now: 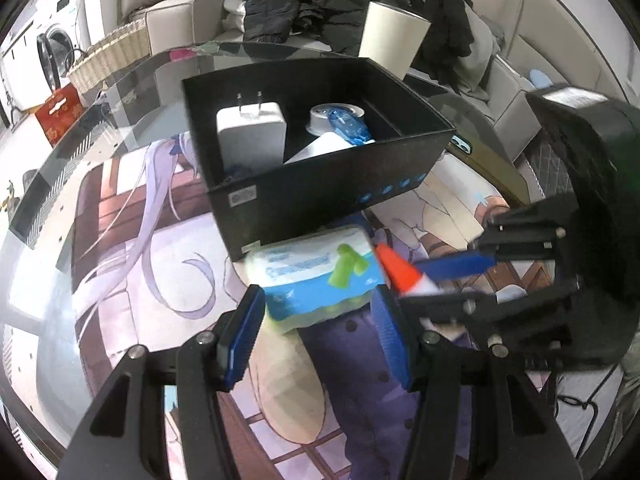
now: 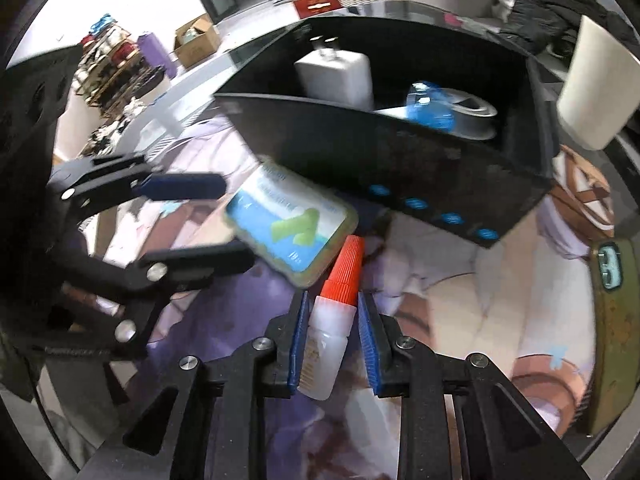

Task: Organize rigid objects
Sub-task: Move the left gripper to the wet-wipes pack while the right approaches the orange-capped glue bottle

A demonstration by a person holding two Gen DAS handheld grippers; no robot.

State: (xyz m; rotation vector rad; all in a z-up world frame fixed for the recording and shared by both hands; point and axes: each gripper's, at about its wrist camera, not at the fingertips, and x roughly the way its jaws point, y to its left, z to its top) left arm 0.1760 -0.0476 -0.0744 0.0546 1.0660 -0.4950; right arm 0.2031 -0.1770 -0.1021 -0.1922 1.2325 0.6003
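A black open box (image 1: pixel 320 184) stands on the printed mat and holds a white charger (image 1: pixel 251 133), a blue tape dispenser (image 1: pixel 347 125) and a grey round piece. A blue-and-white flat case with green shapes (image 1: pixel 316 276) lies in front of the box. My left gripper (image 1: pixel 318 304) is open, with its fingers on either side of the case's near end. My right gripper (image 2: pixel 332 320) is shut on a small white bottle with an orange cap (image 2: pixel 334 312), next to the case (image 2: pixel 290 222). The bottle also shows in the left wrist view (image 1: pixel 402 272).
A white cylinder (image 1: pixel 394 42) stands behind the box. Dark clothes are piled on a sofa (image 1: pixel 320 4) beyond the table. A wicker basket (image 1: pixel 112 56) and a red box (image 1: pixel 60 114) are at the far left. A green-edged flat object (image 2: pixel 610 332) lies at the right.
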